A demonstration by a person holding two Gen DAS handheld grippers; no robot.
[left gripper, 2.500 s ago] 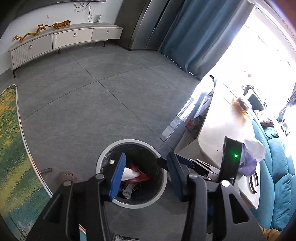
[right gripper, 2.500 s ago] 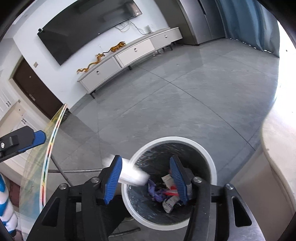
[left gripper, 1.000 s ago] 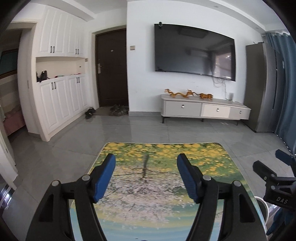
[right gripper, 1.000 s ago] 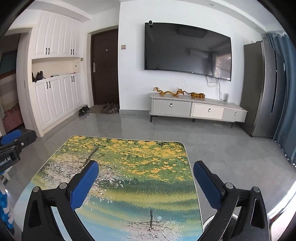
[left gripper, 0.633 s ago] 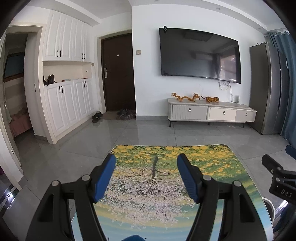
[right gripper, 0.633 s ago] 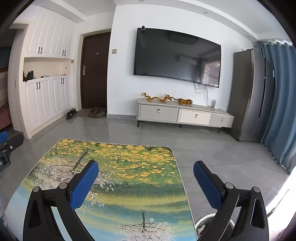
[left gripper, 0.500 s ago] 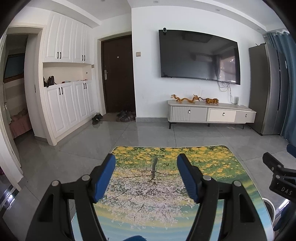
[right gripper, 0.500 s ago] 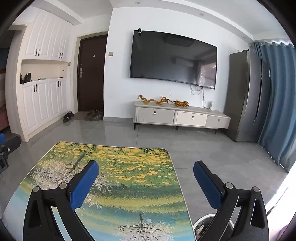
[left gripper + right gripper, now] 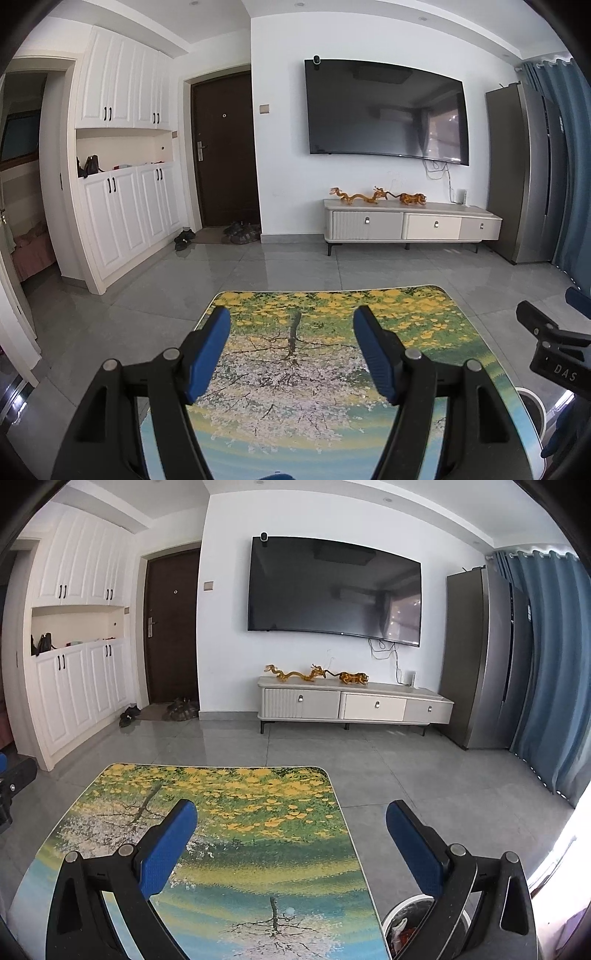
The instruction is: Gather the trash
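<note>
Oddly, no loose trash showed anywhere within reach at this moment. Both grippers were held level above a tabletop (image 9: 229,849) printed with a tree, yellow leaves and pale blossom, its surface glossy and flat with rounded corners. The left gripper (image 9: 291,350) stood with its blue pads spread and nothing between them; the right gripper (image 9: 291,845) was spread wider, likewise empty.

What trash could be seen sat already in the bin (image 9: 406,923), a round one with a pale rim and a dark liner, on the floor just beside the table's near right corner and partly hidden behind the right gripper's finger. Inside, a crumpled white scrap and something reddish were visible; the rest was too hidden to tell. In the left view only a sliver of the bin's rim (image 9: 532,400) showed.

Judging by those scraps, any further trash would probably be light, soft and crushable, paper or wrappers, best pinched across the bulk of the crumple, not at a thin edge that would slip off the ribbed pads. A gentle squeeze should do; nothing looked fragile.

Beyond lay grey polished floor tiles (image 9: 295,269), hard and reflective.
</note>
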